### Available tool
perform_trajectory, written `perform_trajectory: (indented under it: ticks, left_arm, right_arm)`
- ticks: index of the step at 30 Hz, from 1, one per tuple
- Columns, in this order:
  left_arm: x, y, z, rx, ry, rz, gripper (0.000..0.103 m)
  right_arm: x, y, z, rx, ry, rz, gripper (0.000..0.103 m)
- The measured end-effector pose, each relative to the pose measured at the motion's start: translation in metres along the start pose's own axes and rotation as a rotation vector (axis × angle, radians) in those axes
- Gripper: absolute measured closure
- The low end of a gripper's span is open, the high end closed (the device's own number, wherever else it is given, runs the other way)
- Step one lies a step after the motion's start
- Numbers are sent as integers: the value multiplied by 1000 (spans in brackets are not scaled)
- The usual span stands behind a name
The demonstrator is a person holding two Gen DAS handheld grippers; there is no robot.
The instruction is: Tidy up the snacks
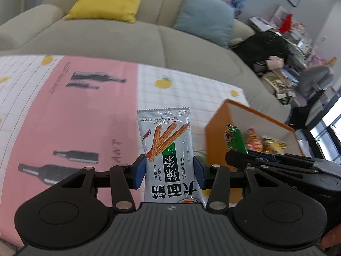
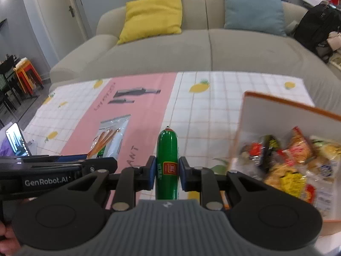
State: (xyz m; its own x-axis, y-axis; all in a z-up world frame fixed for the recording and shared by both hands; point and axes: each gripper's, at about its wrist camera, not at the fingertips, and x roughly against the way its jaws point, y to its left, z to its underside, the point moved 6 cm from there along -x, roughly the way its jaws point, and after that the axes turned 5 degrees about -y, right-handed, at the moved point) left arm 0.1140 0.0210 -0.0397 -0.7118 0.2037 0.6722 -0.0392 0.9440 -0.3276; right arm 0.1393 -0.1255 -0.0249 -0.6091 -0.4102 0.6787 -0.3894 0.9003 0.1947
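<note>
My left gripper [image 1: 169, 171] is shut on a white snack packet [image 1: 168, 147] printed with orange sticks, held upright above the table. That packet [image 2: 110, 138] also shows in the right wrist view, at the left. My right gripper [image 2: 166, 171] is shut on a green sausage [image 2: 167, 160] with a red label, its tip pointing away from me. The sausage [image 1: 234, 138] appears at the right of the left wrist view, in front of the orange box [image 1: 217, 128]. The orange box [image 2: 287, 108] has white inner walls and holds several snack packs [image 2: 287, 162].
A tablecloth [image 1: 74, 117] with a pink band, bottle prints and lemons covers the table. Behind it stands a beige sofa [image 2: 191, 49] with a yellow cushion [image 2: 153, 15] and a blue cushion [image 2: 253, 8]. A phone [image 2: 17, 139] stands at the table's left edge.
</note>
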Motion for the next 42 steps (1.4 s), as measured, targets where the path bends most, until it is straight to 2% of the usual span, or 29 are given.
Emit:
perform_trajectory:
  ticks: [10, 14, 21, 25, 31, 36, 42]
  left_arm:
    - [-3, -90, -26, -103, -22, 144, 50]
    - [-18, -129, -32, -161, -4, 197, 50]
    - [-57, -186, -36, -232, 72, 295, 50]
    - [-87, -214, -35, -275, 123, 329, 50]
    - [-133, -238, -11, -313, 246, 341, 50]
    - [-167, -244, 14, -279, 397, 364, 50]
    - [-187, -251, 32, -283, 494, 318, 50]
  right_arm:
    - [64, -68, -19, -27, -53, 21, 83]
    - [83, -102, -25, 11, -59, 92, 83]
    - [92, -164, -28, 42, -16, 209, 83]
    - [84, -201, -29, -10, 42, 221, 83]
    - [52, -250, -18, -97, 154, 242, 83]
    - [24, -262, 4, -54, 282, 242, 83]
    - [7, -269, 25, -10, 400, 231, 83]
